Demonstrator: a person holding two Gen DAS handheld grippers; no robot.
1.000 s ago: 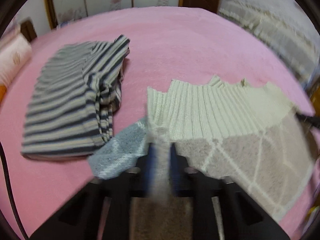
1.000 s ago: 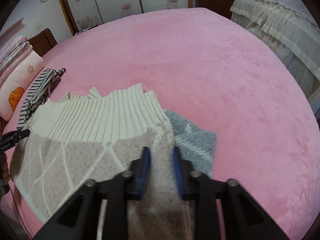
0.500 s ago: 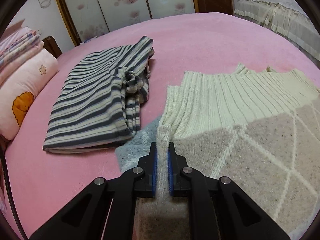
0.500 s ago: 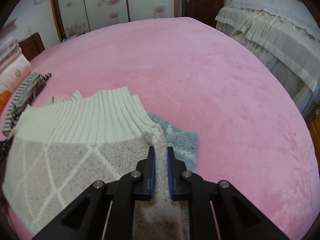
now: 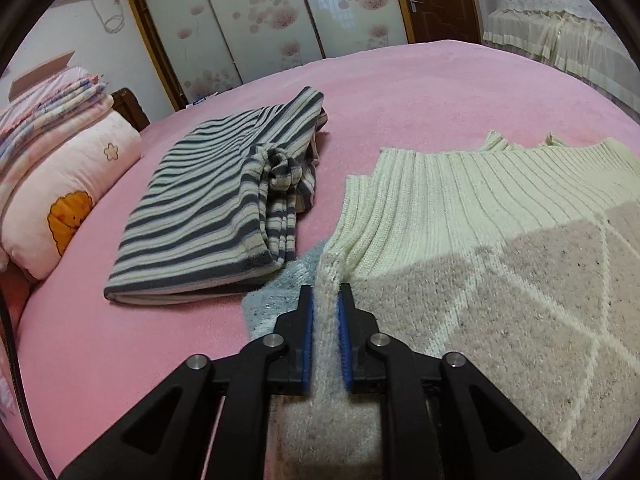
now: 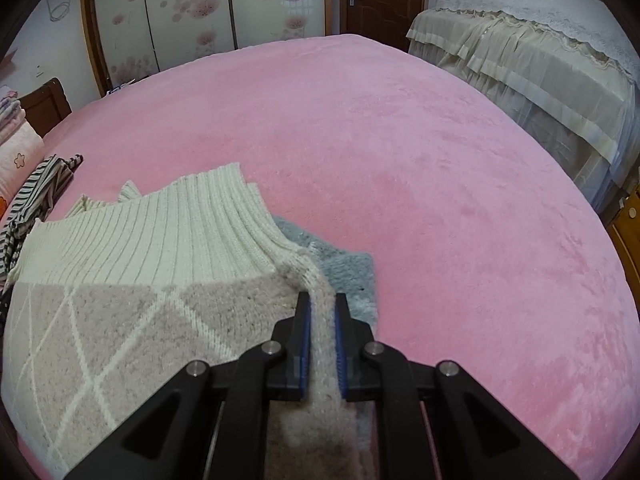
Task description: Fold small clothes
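The left gripper [image 5: 325,300] has its fingers [image 5: 306,320] clenched on a pinched ridge at the left edge of the beige sweater [image 5: 500,280], and the right gripper [image 6: 321,308] grips the sweater [image 6: 140,300] the same way at its right edge. The sweater lies spread on the pink bed [image 6: 400,140], cream ribbed hem on the far side, grey knit showing beneath it at both pinched corners. A folded striped garment [image 5: 208,208] lies just left of it, with a pink pillow [image 5: 60,184] farther left.
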